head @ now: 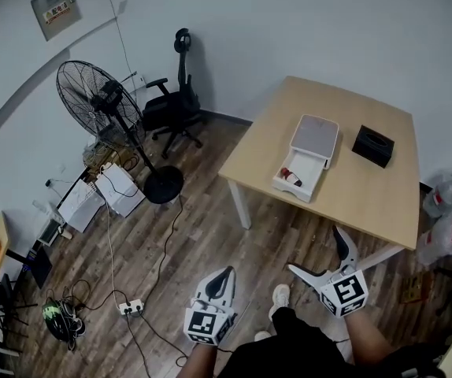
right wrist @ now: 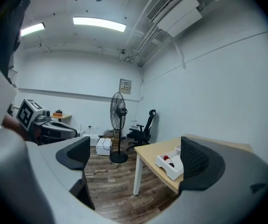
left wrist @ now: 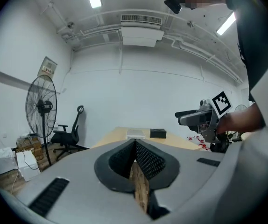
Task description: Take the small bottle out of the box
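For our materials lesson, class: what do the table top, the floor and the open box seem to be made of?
Table top: light wood or wood-look laminate, matt; even pale tan surface.
Floor: dark wood or wood-look planks; seams and streaky grain show.
Box: white card or plastic, smooth; too small to tell which.

The counter (head: 368,191) is pale wood. The box (head: 311,166) is white with a grey lid, and the small bottle (head: 290,176) has a red cap (its body looks dark). The case (head: 372,146), fan (head: 100,101) and chair (head: 171,109) are black. The floor (head: 202,235) is dark brown planks. The left gripper (head: 226,274) and right gripper (head: 314,249) are grey, with black-and-white square markers.
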